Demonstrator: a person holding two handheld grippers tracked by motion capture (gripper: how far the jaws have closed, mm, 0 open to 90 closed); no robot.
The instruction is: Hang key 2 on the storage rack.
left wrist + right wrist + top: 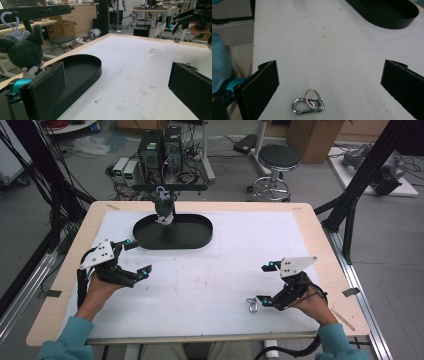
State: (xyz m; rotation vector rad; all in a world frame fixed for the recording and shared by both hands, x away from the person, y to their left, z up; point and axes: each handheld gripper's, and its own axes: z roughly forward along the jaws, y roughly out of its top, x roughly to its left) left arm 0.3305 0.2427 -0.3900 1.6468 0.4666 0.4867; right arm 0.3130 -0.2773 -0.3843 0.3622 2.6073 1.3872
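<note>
Nearest the person's edge of the white table mat (210, 270), a small silver metal carabiner clip with a thin split ring (308, 102) lies flat, and everything else is best placed from it. Just beside it, on the person's right, hovers the right gripper (268, 283), jaws spread wide and holding nothing. In the right gripper view the clip sits between the two black jaws and slightly short of their tips, a little toward the left-hand jaw, its long axis running roughly across the gap from one jaw toward the other, with the ring overlapping its upper edge. That makes this hand far the nearer one, and I judge a short drop and closing would take the clip, though across such a thin flat piece the jaws may slide.

Well apart from the clip, across the mat, the left gripper (134, 258) is also wide open and empty. Beyond it, far from the clip, stands a black oval plastic tray (200, 240), and at its back rim a dark plush toy with a pale loop (25, 52) hangs from a black bar.

Whether the clip's gate is closed is hard to make out, and the toy's lower half is cut off by the left jaw.
</note>
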